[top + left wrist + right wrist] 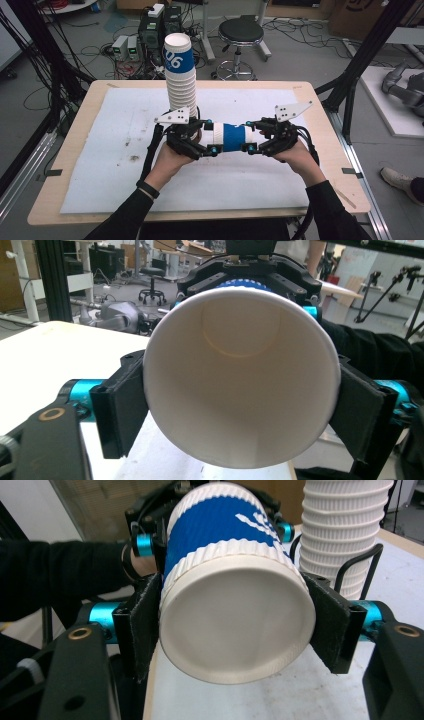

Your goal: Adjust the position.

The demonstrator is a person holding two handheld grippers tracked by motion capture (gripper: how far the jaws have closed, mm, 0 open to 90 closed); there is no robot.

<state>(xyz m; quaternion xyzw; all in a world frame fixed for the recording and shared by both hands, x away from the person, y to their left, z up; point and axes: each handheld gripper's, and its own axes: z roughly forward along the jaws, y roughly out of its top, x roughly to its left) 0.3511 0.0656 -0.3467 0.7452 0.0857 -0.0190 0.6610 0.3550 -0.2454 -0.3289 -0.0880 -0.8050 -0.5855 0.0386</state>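
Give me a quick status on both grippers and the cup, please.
Left hand-held gripper on cup rim; right hand-held gripper clamped on its base. Blue-banded cup held level above table. Cup stack close behind.

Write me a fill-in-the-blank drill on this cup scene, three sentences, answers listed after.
1. The paper cup held between the two grippers lies on its ____.
2. The right gripper clamps the cup at its closed ____ end.
3. The tall stack of cups behind the left gripper stands ____ on the table.

Missing words: side; bottom; upright
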